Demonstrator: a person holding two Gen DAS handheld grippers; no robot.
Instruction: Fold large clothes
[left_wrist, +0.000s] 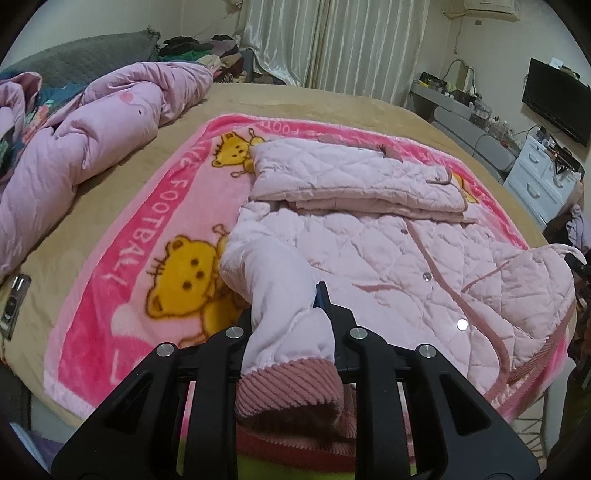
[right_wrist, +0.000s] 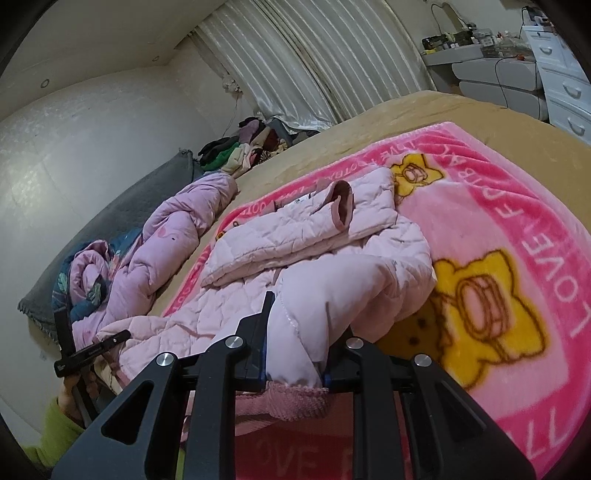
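A pale pink quilted jacket (left_wrist: 424, 258) lies spread on a pink blanket with yellow bears (left_wrist: 122, 288) on the bed. My left gripper (left_wrist: 286, 299) is shut on one sleeve (left_wrist: 273, 280), just above its ribbed dusty-pink cuff (left_wrist: 288, 391), and holds it off the blanket. My right gripper (right_wrist: 299, 321) is shut on the other sleeve (right_wrist: 332, 295), near its cuff (right_wrist: 291, 402), also raised. A folded quilted pink layer (left_wrist: 351, 177) rests on the jacket's far part (right_wrist: 295, 229). The left gripper (right_wrist: 88, 352) shows at the left of the right wrist view, in a hand with a green sleeve (right_wrist: 55, 435).
A crumpled lilac duvet (left_wrist: 92, 140) lies along the left of the tan bed cover (left_wrist: 295, 99), beside a grey pillow (right_wrist: 110, 229). Piled clothes (left_wrist: 207, 51) sit by the curtain. A white drawer unit (left_wrist: 543, 177), a desk and a wall screen (left_wrist: 557, 99) stand to the right.
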